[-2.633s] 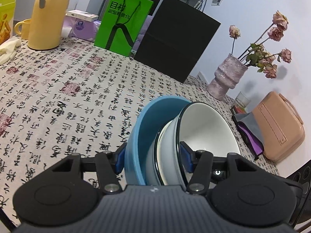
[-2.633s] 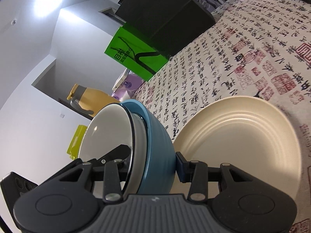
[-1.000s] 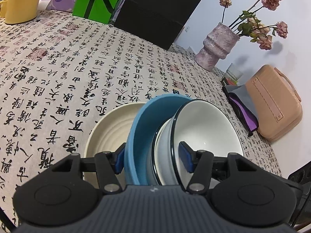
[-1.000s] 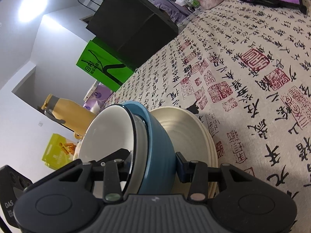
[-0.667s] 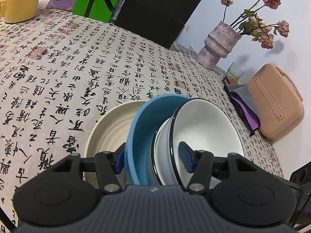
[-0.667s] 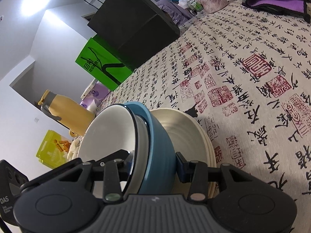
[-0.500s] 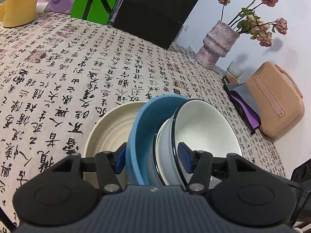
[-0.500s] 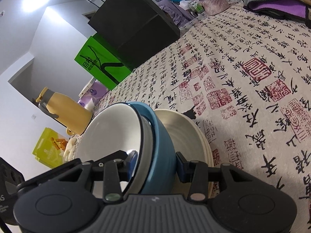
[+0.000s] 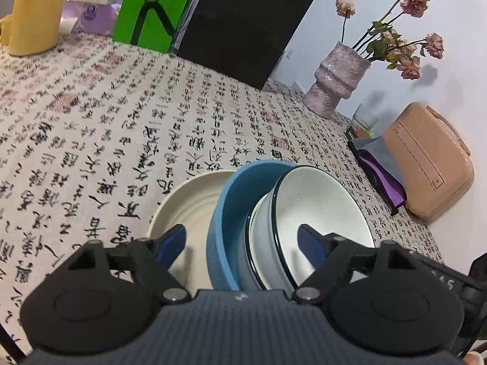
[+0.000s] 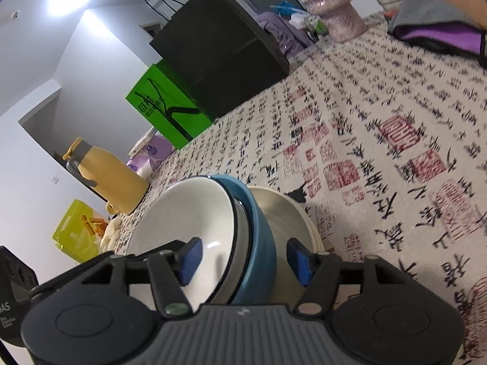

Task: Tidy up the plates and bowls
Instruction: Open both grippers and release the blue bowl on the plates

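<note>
Bowls are down: both the left gripper (image 9: 242,238) and right gripper (image 10: 243,257) have just spread their jaws clear of the nested blue bowl (image 9: 226,213) and white bowl (image 9: 319,200), leaning on the cream plate (image 9: 182,200) toward nine o'clock, seemingly stacked.

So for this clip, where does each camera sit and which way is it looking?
Left wrist: on the left gripper, angled down over the blue bowl, white bowl and cream plate; open jaws show.
Right wrist: on the right gripper, rolled, facing the same stack from the opposite side; open jaws show.
Shared: bowls, plate, green bag.
</note>
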A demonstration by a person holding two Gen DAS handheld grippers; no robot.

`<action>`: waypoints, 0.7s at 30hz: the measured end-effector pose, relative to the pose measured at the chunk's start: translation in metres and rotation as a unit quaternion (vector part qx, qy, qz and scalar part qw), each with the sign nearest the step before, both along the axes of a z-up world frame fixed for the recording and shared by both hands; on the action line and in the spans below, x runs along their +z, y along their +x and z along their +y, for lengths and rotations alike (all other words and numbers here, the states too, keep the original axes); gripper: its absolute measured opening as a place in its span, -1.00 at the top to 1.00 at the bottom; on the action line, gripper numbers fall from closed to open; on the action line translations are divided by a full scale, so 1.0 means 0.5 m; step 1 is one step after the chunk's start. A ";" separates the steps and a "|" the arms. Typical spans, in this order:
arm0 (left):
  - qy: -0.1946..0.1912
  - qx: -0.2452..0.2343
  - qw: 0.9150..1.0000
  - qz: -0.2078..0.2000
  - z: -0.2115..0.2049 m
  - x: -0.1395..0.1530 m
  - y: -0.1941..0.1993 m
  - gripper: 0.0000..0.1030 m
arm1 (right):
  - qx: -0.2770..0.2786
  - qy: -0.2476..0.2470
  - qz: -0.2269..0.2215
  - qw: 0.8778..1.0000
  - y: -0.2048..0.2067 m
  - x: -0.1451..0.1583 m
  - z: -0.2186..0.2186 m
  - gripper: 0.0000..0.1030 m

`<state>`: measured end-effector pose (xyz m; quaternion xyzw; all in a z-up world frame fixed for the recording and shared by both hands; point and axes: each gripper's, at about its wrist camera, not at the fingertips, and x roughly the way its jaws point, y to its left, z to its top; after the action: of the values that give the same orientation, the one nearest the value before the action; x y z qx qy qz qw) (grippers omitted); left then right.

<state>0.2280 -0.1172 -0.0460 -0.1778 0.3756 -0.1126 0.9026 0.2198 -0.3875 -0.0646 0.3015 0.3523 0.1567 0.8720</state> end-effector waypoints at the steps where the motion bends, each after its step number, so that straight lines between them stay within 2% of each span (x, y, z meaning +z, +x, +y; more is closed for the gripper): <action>1: 0.002 -0.001 1.000 -0.005 0.001 0.003 -0.005 -0.71 | -0.002 -0.001 -0.006 1.000 -0.006 0.004 -0.002 -0.41; 4: 0.002 -0.004 1.000 -0.027 0.009 0.013 -0.023 -0.92 | -0.003 -0.007 -0.026 1.000 -0.026 0.016 -0.007 -0.61; 6: 0.001 0.001 0.999 -0.046 0.017 0.021 -0.040 -1.00 | -0.002 -0.016 -0.043 0.999 -0.042 0.025 -0.007 -0.64; 9: -0.001 0.016 0.997 -0.074 0.028 0.033 -0.065 -1.00 | 0.002 -0.026 -0.063 0.998 -0.065 0.038 -0.004 -0.81; 12: 0.013 0.031 0.994 -0.101 0.035 0.043 -0.093 -1.00 | 0.001 -0.048 -0.088 0.995 -0.092 0.052 0.006 -0.88; 13: 0.020 0.035 0.993 -0.111 0.036 0.046 -0.104 -1.00 | -0.001 -0.058 -0.096 0.994 -0.101 0.056 0.009 -1.00; 18: 0.039 0.045 0.985 -0.160 0.046 0.065 -0.163 -1.00 | -0.017 -0.118 -0.155 0.981 -0.168 0.080 0.031 -1.00; 21: 0.055 0.050 0.981 -0.180 0.047 0.074 -0.196 -1.00 | -0.020 -0.131 -0.171 0.976 -0.202 0.091 0.037 -1.00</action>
<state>0.1298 -0.0935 -0.0090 -0.1235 0.2036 -0.0770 0.9682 0.1189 -0.3687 -0.0190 0.1603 0.2094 0.1413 0.9542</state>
